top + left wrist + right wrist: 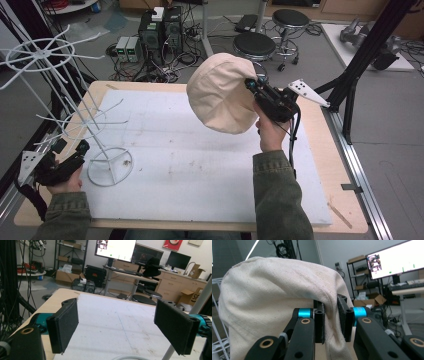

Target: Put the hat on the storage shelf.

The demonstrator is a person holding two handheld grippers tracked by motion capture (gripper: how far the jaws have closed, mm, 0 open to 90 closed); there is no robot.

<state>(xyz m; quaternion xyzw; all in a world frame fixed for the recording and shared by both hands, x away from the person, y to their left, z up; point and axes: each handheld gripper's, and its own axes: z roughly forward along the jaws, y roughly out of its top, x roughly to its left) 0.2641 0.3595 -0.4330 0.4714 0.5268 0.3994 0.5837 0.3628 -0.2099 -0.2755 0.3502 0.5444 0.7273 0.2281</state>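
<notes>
We see a cream cap [222,92] held up in the air above the far middle of the worktop [320,145], clear of the white mat [200,165] that covers most of it. The right tool [252,87] pinches the cap at its right edge. In the right gripper view the cap [269,295] swells up and to the left of the right tool [331,321], and a fold of its cloth runs down between the two black jaws, which press on it from both sides (the crown is domed, its seams meeting near the top). A hand [270,132] in a green sleeve [277,195] grips that tool from below.

A white wire rack [75,100] stands at the left of the mat on a round base [110,167], with spoked rings of prongs at its top and middle. It is well apart from the cap.

The left tool [75,152] rests low at the near left corner of the worktop, just beside the rack's base, held by the other hand [65,185]. In the left gripper view we see the left tool [122,327] with its jaws spread wide and only bare mat [112,322] between them; a white rod of the rack [200,302] crosses at the right.

Beyond the worktop we see two stools [255,45] and boxes with tangled cables [155,35] on the floor.
</notes>
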